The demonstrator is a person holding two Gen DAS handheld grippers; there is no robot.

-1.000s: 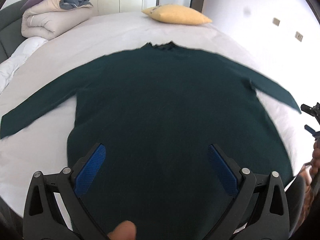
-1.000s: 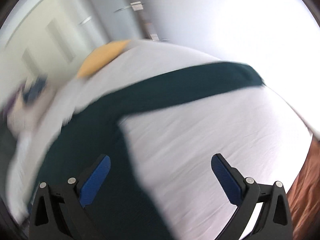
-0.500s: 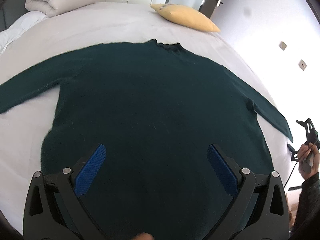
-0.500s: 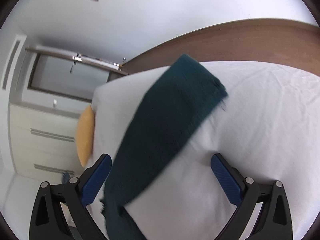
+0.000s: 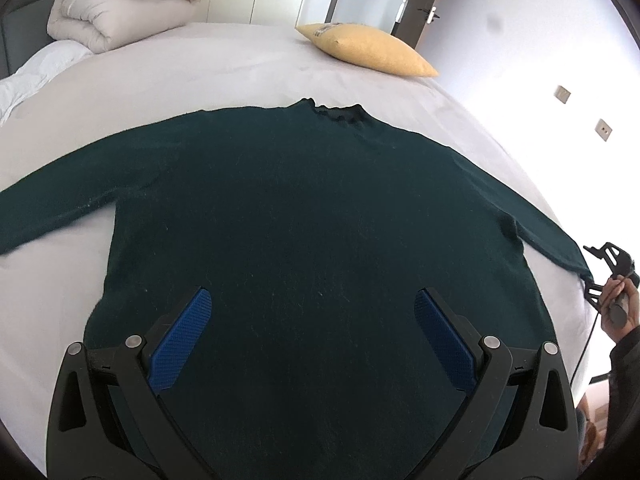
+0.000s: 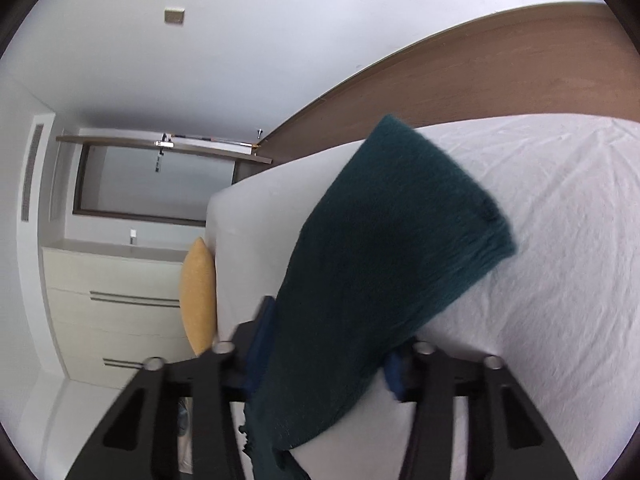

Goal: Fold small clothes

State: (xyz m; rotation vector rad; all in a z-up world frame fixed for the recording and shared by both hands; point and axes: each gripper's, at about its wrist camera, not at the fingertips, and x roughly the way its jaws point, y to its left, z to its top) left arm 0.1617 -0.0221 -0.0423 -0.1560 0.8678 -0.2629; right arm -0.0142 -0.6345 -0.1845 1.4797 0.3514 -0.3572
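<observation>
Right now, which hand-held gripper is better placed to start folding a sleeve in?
Right. The right hand-held gripper is closing around the sleeve end; the left hand-held gripper hovers open over the sweater body.

Readable text, labels, numbers: none that I can make out in either wrist view. One candidate: a small pale patch on the yellow pillow [image 5: 366, 50], far ahead of my left jaws, too blurred to read.

A dark green sweater [image 5: 312, 220] lies flat on the bed [image 5: 240, 68]. The left gripper [image 5: 312, 320] hangs above it, jaws wide apart.
</observation>
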